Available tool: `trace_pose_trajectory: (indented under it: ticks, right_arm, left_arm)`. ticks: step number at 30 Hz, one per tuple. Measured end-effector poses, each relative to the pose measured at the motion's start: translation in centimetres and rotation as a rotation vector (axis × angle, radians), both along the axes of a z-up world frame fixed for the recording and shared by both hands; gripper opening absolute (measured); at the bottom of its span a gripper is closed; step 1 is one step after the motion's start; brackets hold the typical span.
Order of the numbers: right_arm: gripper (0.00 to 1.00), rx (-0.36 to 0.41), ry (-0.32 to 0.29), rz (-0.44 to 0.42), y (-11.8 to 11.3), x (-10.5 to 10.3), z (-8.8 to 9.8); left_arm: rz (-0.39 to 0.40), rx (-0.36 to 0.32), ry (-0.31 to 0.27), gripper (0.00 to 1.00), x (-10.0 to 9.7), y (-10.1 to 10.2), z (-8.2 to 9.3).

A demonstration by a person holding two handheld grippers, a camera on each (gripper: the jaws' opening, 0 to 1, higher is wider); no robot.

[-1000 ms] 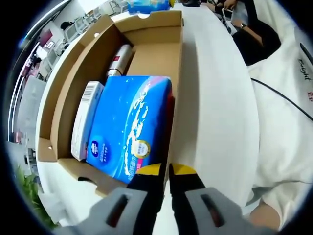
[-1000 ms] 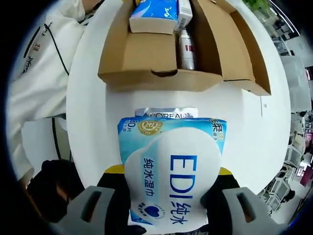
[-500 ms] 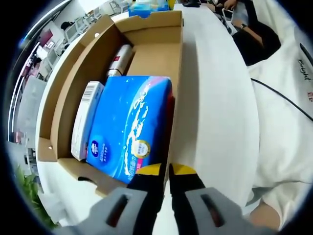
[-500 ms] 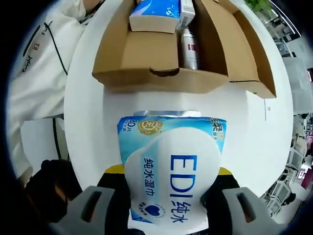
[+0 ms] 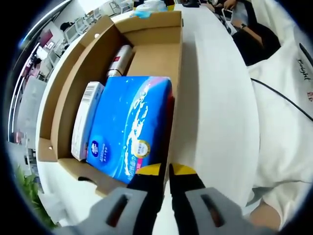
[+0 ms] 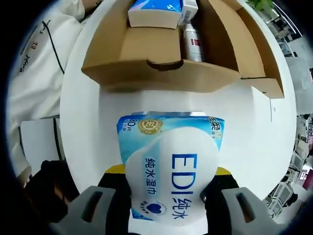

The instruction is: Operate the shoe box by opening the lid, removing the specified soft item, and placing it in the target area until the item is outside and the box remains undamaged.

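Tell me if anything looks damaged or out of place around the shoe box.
Nothing stands out. The shoe box sits open and looks undamaged, with the blue pack, a slim carton and a can inside. The right tongs hold the wipes pack outside it.

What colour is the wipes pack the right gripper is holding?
Light blue and white with blue lettering; the wipes pack shows best in the right gripper view.
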State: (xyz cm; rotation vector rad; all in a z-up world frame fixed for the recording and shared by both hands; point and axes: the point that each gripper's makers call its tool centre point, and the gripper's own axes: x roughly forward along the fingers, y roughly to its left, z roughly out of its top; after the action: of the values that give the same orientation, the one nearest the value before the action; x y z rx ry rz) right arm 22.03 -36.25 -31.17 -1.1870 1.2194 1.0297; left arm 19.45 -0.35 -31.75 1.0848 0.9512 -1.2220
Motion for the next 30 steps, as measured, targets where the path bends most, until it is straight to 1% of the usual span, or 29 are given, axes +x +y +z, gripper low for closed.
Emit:
trace_pose_trajectory:
  ticks: [2,4,8,13,18,24,30]
  right_arm:
    - [0.58,-0.003,0.015,-0.004,0.0,-0.2,-0.5]
    - [0.58,-0.002,0.011,-0.001,-0.1,-0.1,-1.3]
    - [0.58,-0.001,0.024,-0.014,-0.3,-0.2,-2.0]
    - [0.58,0.003,0.018,-0.012,-0.2,-0.2,-1.7]
    - [0.58,0.002,0.02,-0.002,0.0,0.0,-1.8]
    - [0.58,0.008,0.018,-0.009,0.3,0.3,-1.8]
    - [0.58,0.013,0.019,-0.017,0.3,0.2,-1.9]
  left_arm:
    - [0.0,0.0,-0.001,0.05,0.0,0.0,0.0]
    - [-0.001,-0.002,-0.004,0.05,0.0,0.0,0.0]
    - [-0.002,-0.001,-0.003,0.05,0.0,0.0,0.0]
    - [0.0,0.002,0.004,0.05,0.0,0.0,-0.1]
    - [-0.005,0.004,0.001,0.05,0.1,0.1,-0.2]
    - [-0.003,0.005,0.003,0.05,0.1,0.1,-0.2]
    - [-0.003,0.004,0.002,0.05,0.0,0.1,-0.2]
